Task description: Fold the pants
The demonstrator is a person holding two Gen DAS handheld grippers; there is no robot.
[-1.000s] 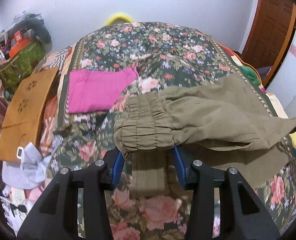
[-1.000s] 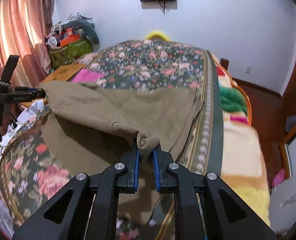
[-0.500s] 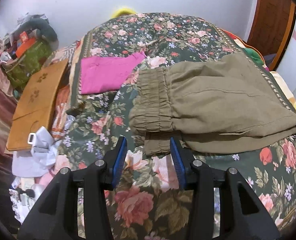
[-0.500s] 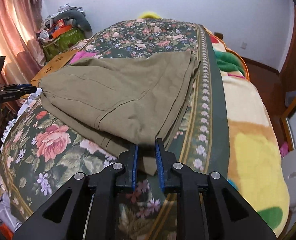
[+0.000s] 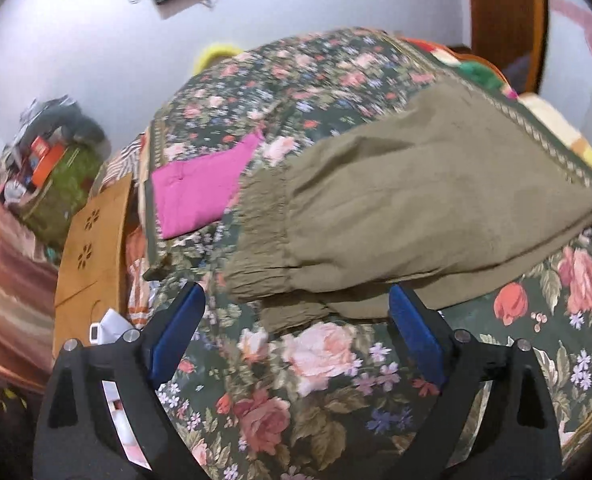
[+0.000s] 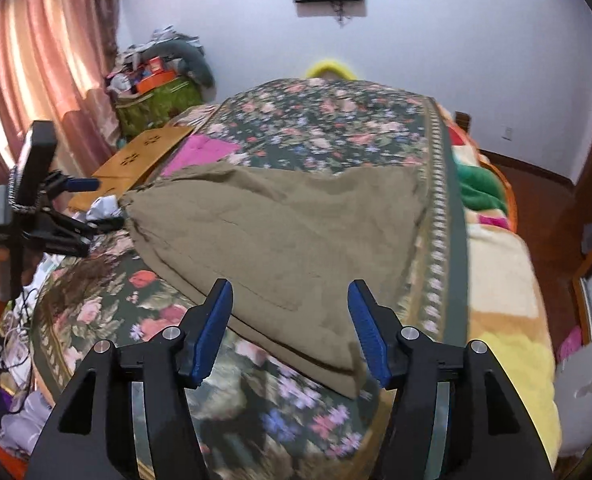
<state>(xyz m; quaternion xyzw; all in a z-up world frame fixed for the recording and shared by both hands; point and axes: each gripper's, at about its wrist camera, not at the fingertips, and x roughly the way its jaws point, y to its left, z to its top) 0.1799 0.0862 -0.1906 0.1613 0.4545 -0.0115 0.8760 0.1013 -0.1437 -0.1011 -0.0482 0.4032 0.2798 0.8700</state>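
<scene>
The olive-green pants lie folded over on the floral bedspread, elastic waistband toward the left. My left gripper is open and empty, just short of the waistband corner. In the right wrist view the pants lie flat with the leg end nearest. My right gripper is open and empty, its jaws spread just above that end. The left gripper also shows at the far left of the right wrist view, beside the waistband.
A folded pink cloth lies on the bed beyond the waistband. A wooden board and clutter sit off the bed's left side. Colourful blankets lie along the right edge. A green bag stands by the curtain.
Both grippers let go of the pants and opened wide. The lifted half of the pants dropped flat onto the lower half. Both grippers drew back a little.
</scene>
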